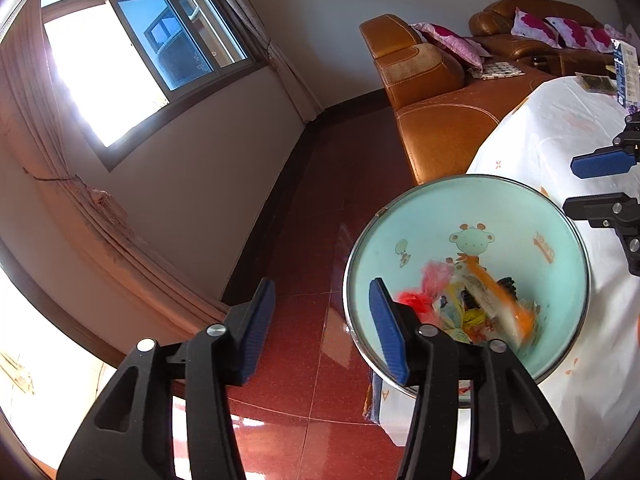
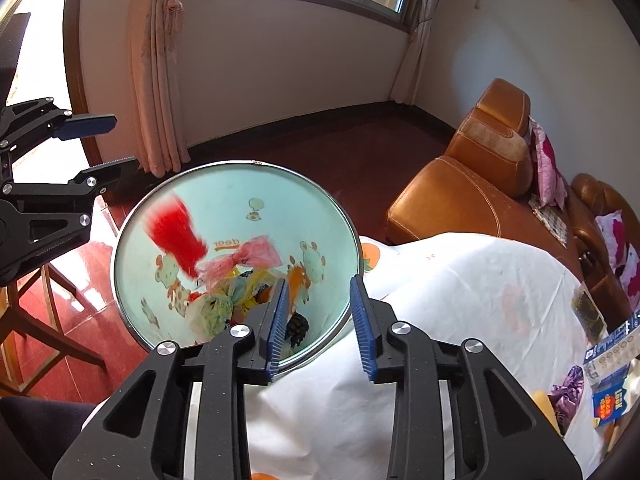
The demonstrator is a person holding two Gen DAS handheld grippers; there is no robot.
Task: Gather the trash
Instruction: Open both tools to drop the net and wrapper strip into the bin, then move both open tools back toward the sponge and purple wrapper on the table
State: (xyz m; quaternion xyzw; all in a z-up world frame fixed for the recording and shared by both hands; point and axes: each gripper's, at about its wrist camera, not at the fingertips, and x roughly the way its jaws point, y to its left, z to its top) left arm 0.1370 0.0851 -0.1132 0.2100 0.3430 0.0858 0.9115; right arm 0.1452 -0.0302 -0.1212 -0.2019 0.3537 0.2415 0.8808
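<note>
Both grippers, left [image 1: 322, 326] & right [image 2: 318, 326], part-open w/ nothing between; red wrapper [image 2: 176, 236], mid-fall into bin [image 2: 132, 216], looks light, crinkly, slippery — pinch edges.

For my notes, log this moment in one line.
left claw: open, empty | right claw: open, empty | red wrapper: blurred inside bin

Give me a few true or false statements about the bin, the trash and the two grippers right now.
1. The bin holds several pieces of trash. True.
2. The left gripper is clamped on a wrapper. False: its fingers stand apart with nothing between them.
3. A red wrapper, blurred, is inside the bin's mouth. True.
4. The right gripper holds a can. False: its fingers are open and empty.
5. The bin is plain white inside. False: it is pale green with cartoon animals.
6. Wrappers lie on the white tablecloth. True.
</note>
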